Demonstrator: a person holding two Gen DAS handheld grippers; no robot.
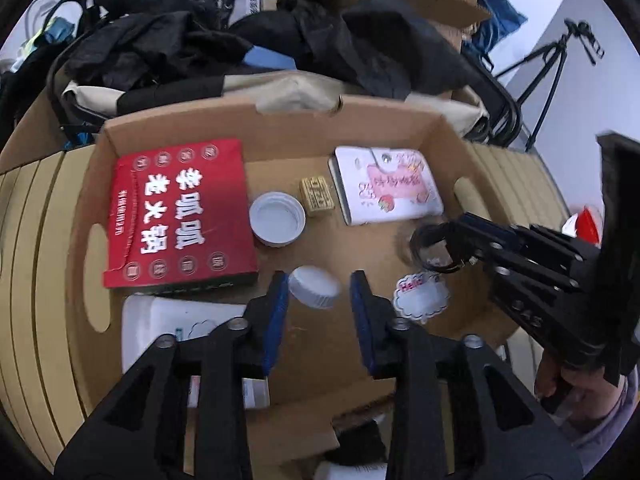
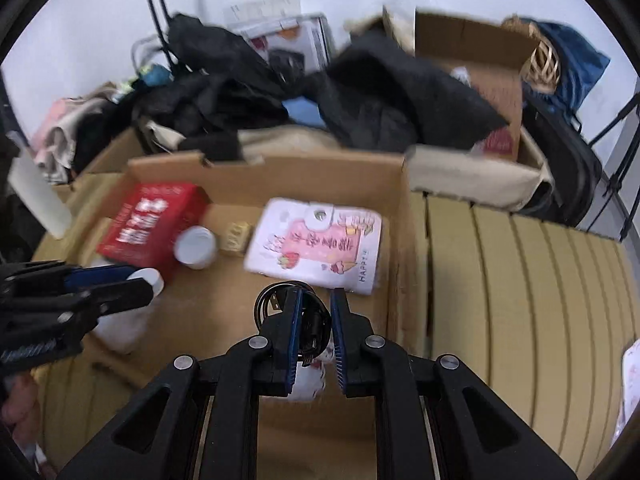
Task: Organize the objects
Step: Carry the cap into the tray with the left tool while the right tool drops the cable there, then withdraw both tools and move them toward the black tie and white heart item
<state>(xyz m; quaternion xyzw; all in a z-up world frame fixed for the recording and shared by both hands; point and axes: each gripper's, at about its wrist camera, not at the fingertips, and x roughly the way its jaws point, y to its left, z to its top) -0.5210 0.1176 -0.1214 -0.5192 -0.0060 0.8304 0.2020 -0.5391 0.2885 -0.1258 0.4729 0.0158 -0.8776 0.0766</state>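
Evidently the step in hand is filling the cardboard box (image 1: pixel 280 128) with loose items. At lower centre of the left wrist view, the left gripper (image 1: pixel 319 284) stands spread wide, grasping nothing, with a white cap (image 1: pixel 314 286) lying between its fingertips on the box floor. At lower centre of the right wrist view, the right gripper (image 2: pixel 316 312) has its jaws narrowed around a coiled black cable (image 2: pixel 280 300); whether the pads truly pinch it I cannot tell for sure, though it looks held, just over the box floor.

My guess is the next move calls for the right gripper to let the cable go in the bare patch at the box's right, and for the left to close on the cap or lift away.

Around them, the red box (image 1: pixel 180 208) fills the left of the box, a second white cap (image 1: pixel 277 219), upturned, sits at centre, a small gold block (image 1: pixel 316 196) lies beside it, and a white notebook (image 1: pixel 386 184) is at upper right. A sticker (image 1: pixel 420 300) lies under the cable, so the landing spot is crowded. Dark clothing (image 1: pixel 168 52) is piled behind.
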